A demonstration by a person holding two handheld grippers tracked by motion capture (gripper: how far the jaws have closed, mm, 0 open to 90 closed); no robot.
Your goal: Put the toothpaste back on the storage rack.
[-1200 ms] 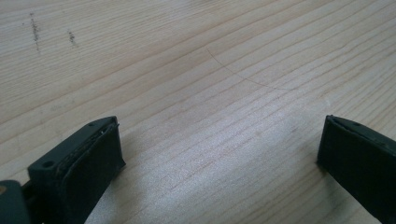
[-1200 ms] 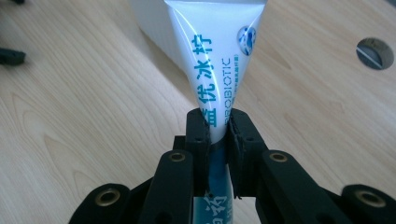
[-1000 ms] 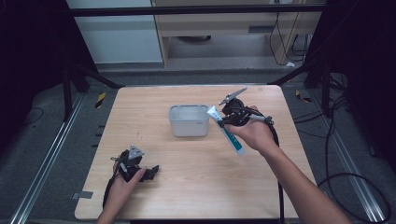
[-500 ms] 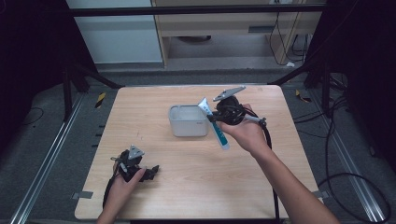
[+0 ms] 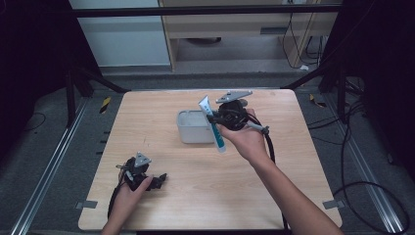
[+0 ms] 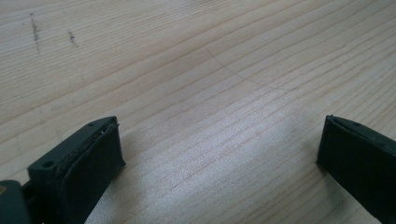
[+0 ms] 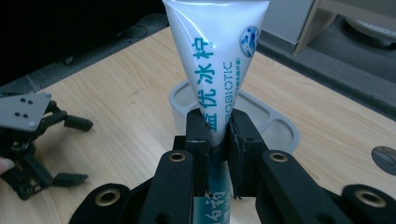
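A: We start with the desk (image 5: 161, 205), light wood. On it, toward the far middle, we see a grey container (image 5: 192, 128).

B: Agreed. Next the right gripper (image 7: 217, 140): we find it clenched on a white tube with blue print (image 7: 215, 60), held in the air just beside the container, flat crimped end highest.

A: And the left gripper (image 6: 219, 158): we note it low over bare wood near the front left, jaws spread wide, nothing between them.
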